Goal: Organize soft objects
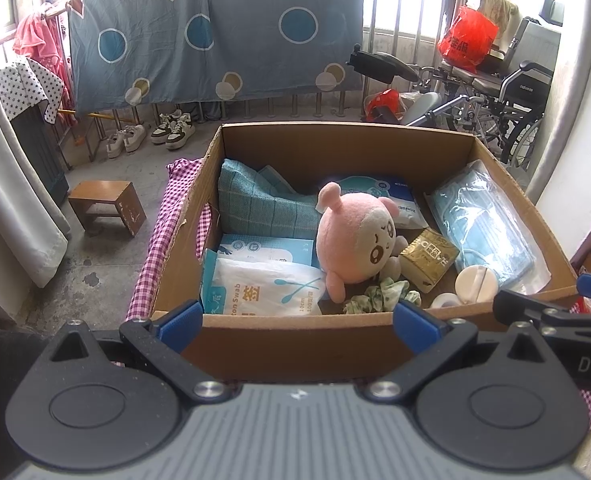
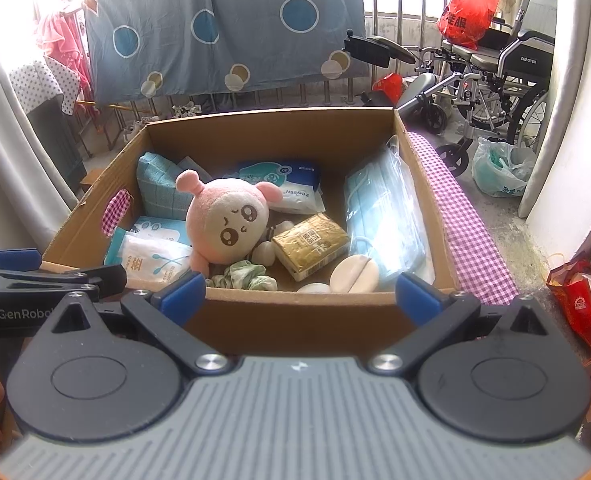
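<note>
Both tongs, left tongs and right tongs, we hold spread wide and empty before the cardboard box; inside lies the pink plush toy beside a green scrunchie.

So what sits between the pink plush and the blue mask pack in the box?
In the right wrist view, a gold packet lies between the pink plush and the mask pack.
</note>
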